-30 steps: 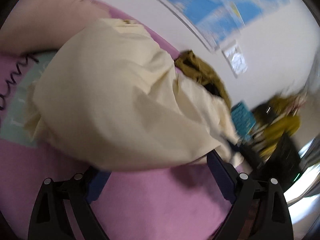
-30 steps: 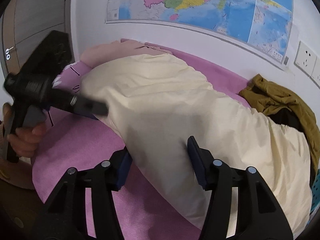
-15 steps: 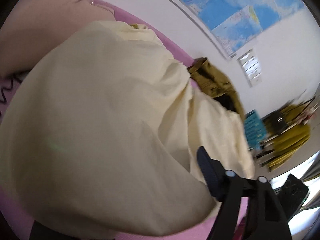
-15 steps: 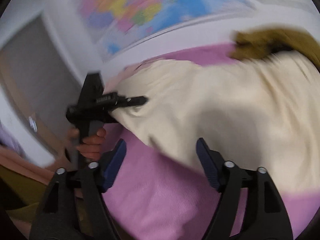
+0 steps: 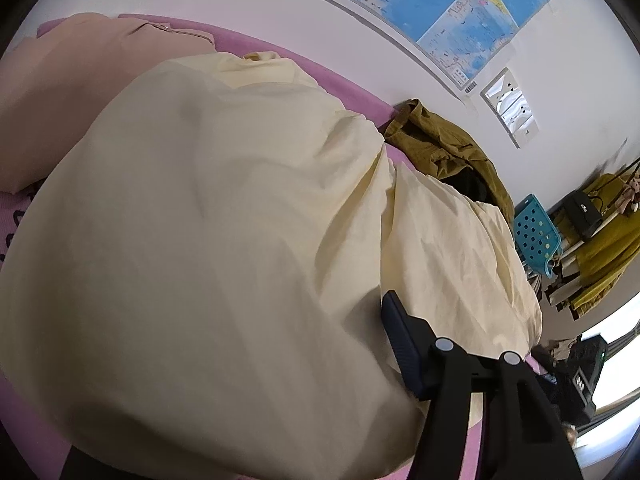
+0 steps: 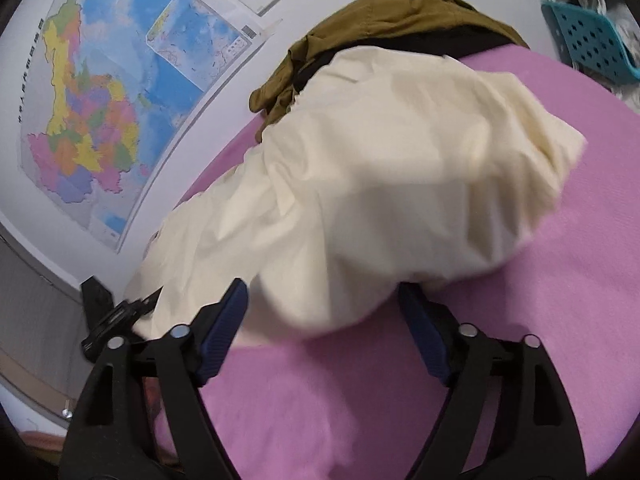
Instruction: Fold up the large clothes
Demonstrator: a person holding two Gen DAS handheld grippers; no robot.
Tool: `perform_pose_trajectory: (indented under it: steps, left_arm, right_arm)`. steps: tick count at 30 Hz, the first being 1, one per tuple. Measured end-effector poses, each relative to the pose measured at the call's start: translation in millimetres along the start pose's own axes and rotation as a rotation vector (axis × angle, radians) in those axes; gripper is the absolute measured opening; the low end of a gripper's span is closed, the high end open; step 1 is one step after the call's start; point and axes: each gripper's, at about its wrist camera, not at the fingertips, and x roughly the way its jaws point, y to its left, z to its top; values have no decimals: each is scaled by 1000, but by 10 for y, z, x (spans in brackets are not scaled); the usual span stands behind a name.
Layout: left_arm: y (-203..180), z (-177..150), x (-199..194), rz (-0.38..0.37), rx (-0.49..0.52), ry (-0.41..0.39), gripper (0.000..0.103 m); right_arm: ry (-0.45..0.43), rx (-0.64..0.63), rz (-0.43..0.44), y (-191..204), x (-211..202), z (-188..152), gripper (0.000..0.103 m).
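Cream cotton garment [image 6: 360,184] on pink bed [image 6: 520,320] | left claw [image 5: 280,420] closing on its 7 o'clock edge, now draped over it | right claw [image 6: 324,320] opening wide, empty, swinging toward its 5 o'clock hem | fold starting

— Right gripper [image 6: 322,332]: matte black forked arms, one round silver rivet on each prong, ribbed dark-blue pads on the inner faces.

— Left gripper [image 5: 256,432]: same black frame, two silver rivets, one ribbed blue pad [image 5: 400,344] visible; opposite finger hidden.
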Motion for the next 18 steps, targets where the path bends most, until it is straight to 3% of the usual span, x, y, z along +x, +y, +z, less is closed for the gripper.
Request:
perform_pose_trajectory:
  steps: [5, 11, 18]
  left_arm:
    - [-44, -14, 16, 5, 34, -4, 66]
    - [-3, -1, 5, -20, 21, 5, 66]
    - [-46, 7, 26, -20, 42, 12, 71]
  right_arm:
    - [-86, 34, -42, 54, 116, 46, 80]
    - [-72, 100, -65, -83, -75, -47, 72]
    - [-62, 62, -68, 21, 98, 49, 79]
